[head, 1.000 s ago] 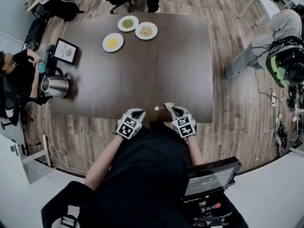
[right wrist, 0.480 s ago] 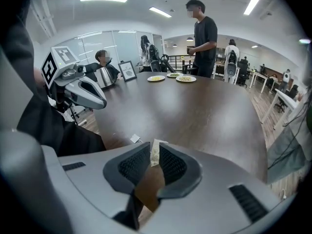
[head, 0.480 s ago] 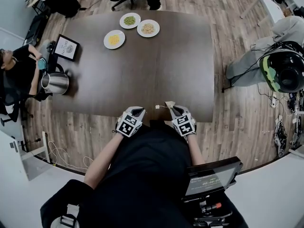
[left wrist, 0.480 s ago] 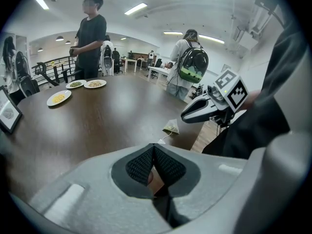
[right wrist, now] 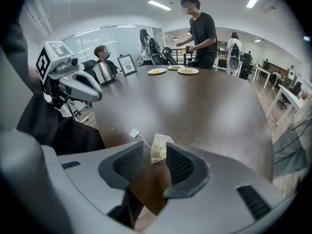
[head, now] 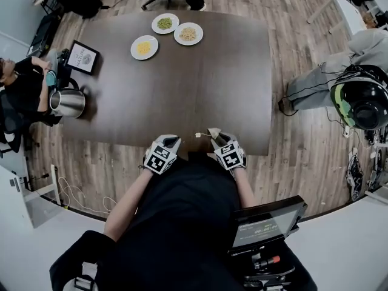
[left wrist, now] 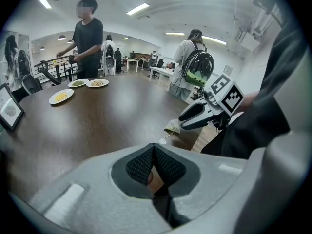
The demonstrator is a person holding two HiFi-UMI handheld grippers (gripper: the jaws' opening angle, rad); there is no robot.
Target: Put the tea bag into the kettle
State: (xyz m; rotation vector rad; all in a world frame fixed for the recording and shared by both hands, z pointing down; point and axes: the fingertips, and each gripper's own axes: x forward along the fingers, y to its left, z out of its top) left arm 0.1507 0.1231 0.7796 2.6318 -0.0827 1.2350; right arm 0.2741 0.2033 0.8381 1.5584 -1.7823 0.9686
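right now the right gripper (right wrist: pixel 155 154) has its jaws spread wide, having just been opening. the tea bag (right wrist: pixel 158 148) stands between their tips on the table (right wrist: pixel 204 106). it is close to the right-hand pad, and neither pad presses it as far as i can see. its string runs off to the left to a small white tag (right wrist: pixel 134 132) lying flat on the wood.

the left gripper (left wrist: pixel 154 150) has its jaws closed together with nothing held between them. it hovers just beside the right one, and in the left gripper view the right gripper's nose leans over the tea bag. both grippers are at the table's near edge, straight in front of the person holding them.

the kettle (head: pixel 68 103) stands well apart from all this, at the far left edge of the table. it is beside a seated person (head: pixel 24 86) and near a framed picture (head: pixel 82 57). three plates of food (head: pixel 188 34) sit at the far side of the table, where a standing person (right wrist: pixel 201 28) is.
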